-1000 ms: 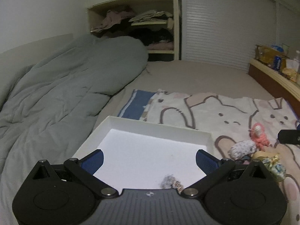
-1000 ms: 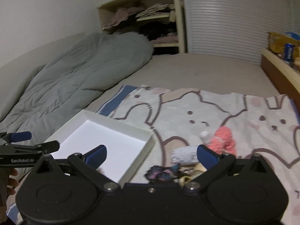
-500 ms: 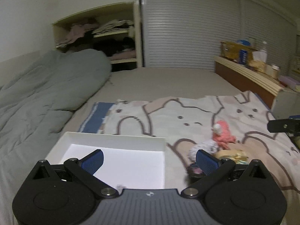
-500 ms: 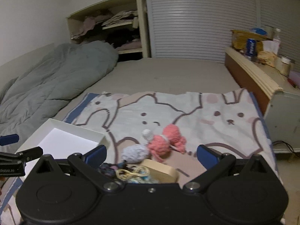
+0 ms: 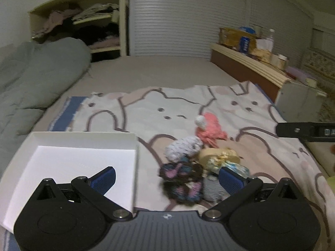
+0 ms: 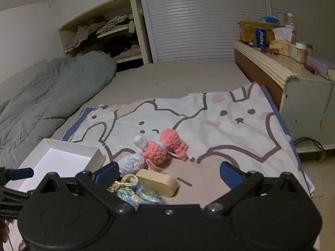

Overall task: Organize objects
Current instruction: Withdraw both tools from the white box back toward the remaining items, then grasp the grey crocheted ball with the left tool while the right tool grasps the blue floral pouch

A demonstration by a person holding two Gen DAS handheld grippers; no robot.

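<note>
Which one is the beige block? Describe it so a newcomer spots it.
On the cartoon-print blanket, right of the white box, sits a small pile. The beige block lies at its near edge beside the pink crochet toy: the only smooth, hard, rounded-corner slab among yarn pieces.

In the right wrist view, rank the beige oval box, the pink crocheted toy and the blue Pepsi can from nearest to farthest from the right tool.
1. Beige oval box: just ahead, between the open fingers.
2. Pink crocheted toy: farther out on the bunny-print blanket.
3. Blue Pepsi can: far right, on the headboard shelf.
</note>
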